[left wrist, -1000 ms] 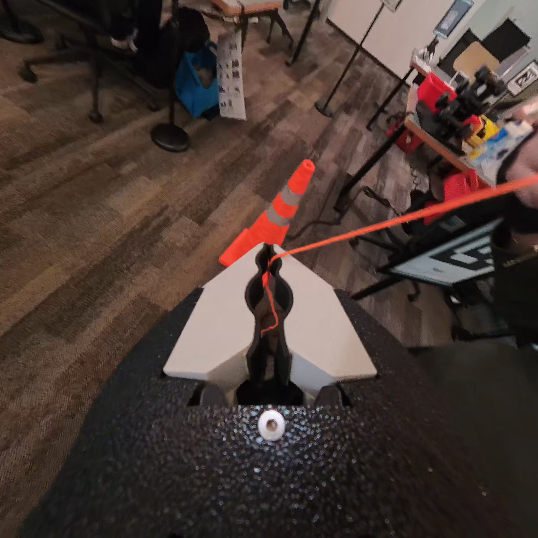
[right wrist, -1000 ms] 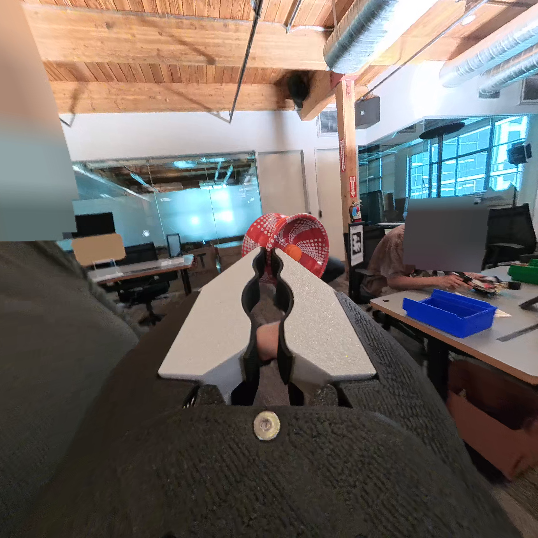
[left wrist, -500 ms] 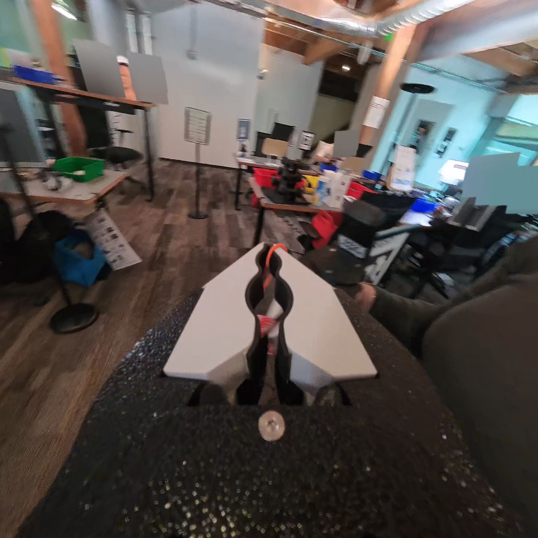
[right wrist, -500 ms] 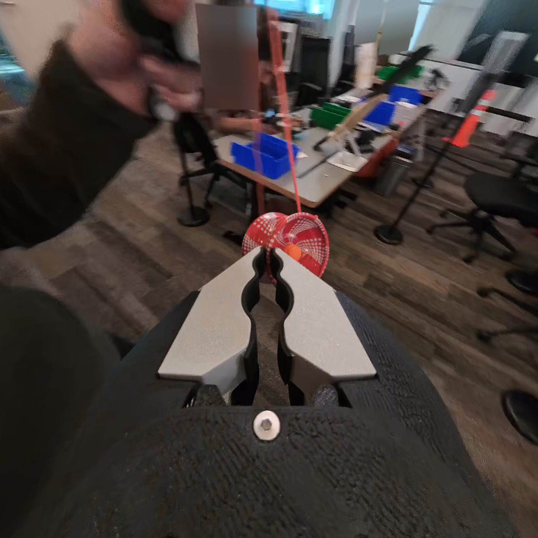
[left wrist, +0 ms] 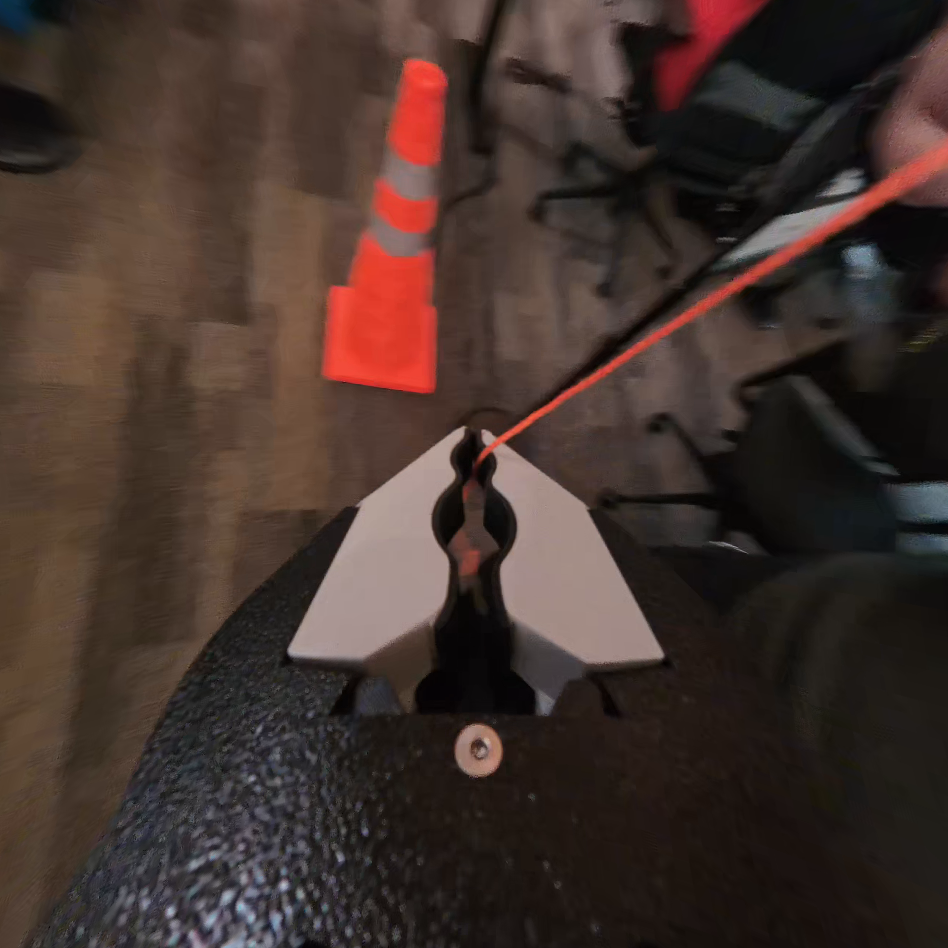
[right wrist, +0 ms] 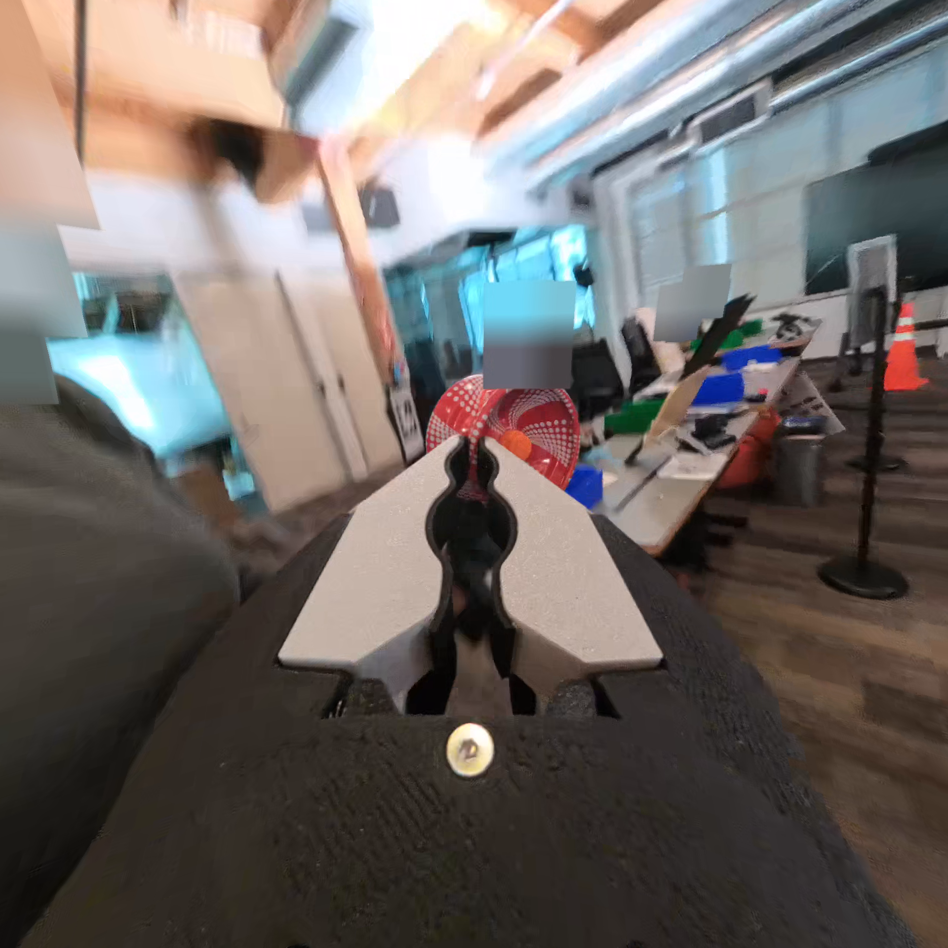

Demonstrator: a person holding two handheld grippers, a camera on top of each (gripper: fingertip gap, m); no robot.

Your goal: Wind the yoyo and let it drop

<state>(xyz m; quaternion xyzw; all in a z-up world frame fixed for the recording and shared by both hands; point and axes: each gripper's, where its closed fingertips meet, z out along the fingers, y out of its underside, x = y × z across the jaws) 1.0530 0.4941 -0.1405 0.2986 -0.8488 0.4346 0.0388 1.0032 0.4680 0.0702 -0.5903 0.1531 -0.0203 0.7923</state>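
My left gripper [left wrist: 474, 436] is shut on the orange yoyo string [left wrist: 718, 292]. The string runs taut from the fingertips up to the right edge of the left wrist view, past a blurred hand [left wrist: 918, 102]. My right gripper [right wrist: 474, 441] is shut on the rim of the red yoyo [right wrist: 533, 426], which has white dots and an orange hub and stands just beyond the fingertips. The string does not show in the right wrist view. Both views are blurred by motion.
An orange traffic cone [left wrist: 395, 246] stands on the wood-look floor ahead of the left gripper, with chair legs [left wrist: 605, 205] to its right. In the right wrist view, a long table [right wrist: 687, 461] with blue and green bins, a black stand [right wrist: 867, 513] and another cone [right wrist: 903, 349]. Left tips to right tips: about 20 cm.
The left gripper has swung down from the room to the floor and cone, string taut again to the right. The right gripper has swung up from the floor, still holding the yoyo.
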